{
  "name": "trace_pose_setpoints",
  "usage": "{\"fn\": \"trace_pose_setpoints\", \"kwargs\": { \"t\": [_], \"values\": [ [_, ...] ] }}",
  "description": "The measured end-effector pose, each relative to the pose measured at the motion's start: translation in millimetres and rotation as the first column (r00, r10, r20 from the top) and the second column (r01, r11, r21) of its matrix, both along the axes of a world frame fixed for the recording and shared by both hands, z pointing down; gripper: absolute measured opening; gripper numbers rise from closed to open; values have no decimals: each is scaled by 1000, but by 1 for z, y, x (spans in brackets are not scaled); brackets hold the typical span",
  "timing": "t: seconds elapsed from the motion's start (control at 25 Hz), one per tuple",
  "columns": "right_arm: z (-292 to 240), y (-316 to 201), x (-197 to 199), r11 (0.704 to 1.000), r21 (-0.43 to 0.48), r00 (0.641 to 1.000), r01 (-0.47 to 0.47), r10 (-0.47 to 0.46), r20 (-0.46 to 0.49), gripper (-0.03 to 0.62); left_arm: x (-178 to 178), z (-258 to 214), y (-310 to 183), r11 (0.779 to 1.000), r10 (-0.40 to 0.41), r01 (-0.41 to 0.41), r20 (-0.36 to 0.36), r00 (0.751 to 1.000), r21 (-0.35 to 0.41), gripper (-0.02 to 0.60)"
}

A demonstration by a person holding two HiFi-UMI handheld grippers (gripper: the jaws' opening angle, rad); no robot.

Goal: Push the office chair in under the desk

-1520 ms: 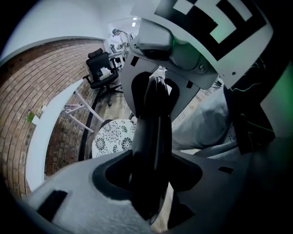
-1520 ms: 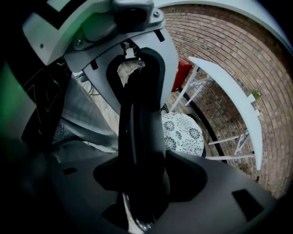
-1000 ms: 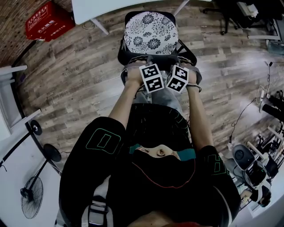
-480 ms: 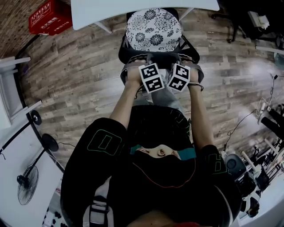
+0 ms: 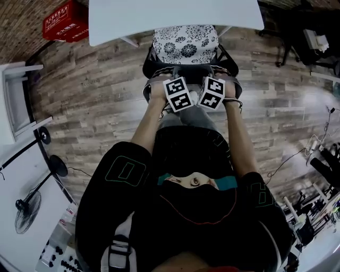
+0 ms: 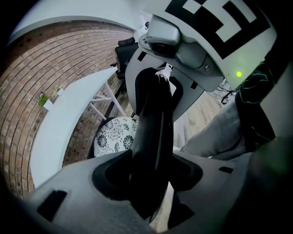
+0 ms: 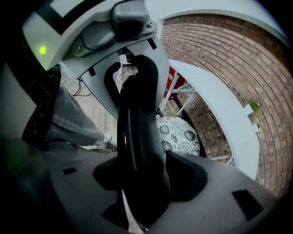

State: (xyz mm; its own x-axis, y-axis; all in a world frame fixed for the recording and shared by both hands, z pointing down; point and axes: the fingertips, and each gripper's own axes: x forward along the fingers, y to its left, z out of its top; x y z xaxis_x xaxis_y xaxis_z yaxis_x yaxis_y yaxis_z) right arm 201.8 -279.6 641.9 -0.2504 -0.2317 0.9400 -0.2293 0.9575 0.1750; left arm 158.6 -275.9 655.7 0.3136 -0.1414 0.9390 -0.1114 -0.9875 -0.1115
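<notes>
The left gripper (image 6: 147, 180) and the right gripper (image 7: 142, 178) are each clamping, jaws fairly wide, on the black curved backrest (image 5: 192, 71) of the black office chair with the floral cushion (image 5: 186, 43). Its seat is sitting partly beneath the white rectangular desk (image 5: 175, 16).

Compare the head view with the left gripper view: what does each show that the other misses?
Only the head view: the red box, the standing fan, and the person's two arms. Only the left gripper view: the fingers of the left gripper clamped on the chair's black backrest, and the green light on the right gripper. Both: the white desk, the floral seat cushion partly under it, and the right gripper's marker cube.
</notes>
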Motion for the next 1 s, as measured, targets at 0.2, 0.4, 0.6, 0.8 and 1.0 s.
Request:
{"fn": "trace_pose_setpoints", "kwargs": {
  "t": [0.2, 0.4, 0.6, 0.8, 1.0],
  "values": [
    [-1, -22, 7, 1000, 7, 999, 29, -29, 16, 229, 8, 0, -22, 1000, -25, 25, 1, 1000, 13, 213],
    [-3, -45, 13, 998, 22, 998, 54, -55, 32, 229, 15, 0, -45, 998, -57, 57, 1, 998, 37, 216],
    [-1, -64, 15, 997, 33, 997, 70, -71, 34, 230, 16, 2, -65, 996, -74, 74, 2, 997, 45, 221],
    [-5, -90, 15, 996, 51, 996, 75, -78, 44, 229, 17, 1, -92, 994, -82, 80, 12, 997, 73, 221],
    [-2, -114, 13, 995, 41, 995, 90, -92, 49, 230, 14, 2, -117, 992, -96, 94, 20, 995, 81, 221]
  ]
}}
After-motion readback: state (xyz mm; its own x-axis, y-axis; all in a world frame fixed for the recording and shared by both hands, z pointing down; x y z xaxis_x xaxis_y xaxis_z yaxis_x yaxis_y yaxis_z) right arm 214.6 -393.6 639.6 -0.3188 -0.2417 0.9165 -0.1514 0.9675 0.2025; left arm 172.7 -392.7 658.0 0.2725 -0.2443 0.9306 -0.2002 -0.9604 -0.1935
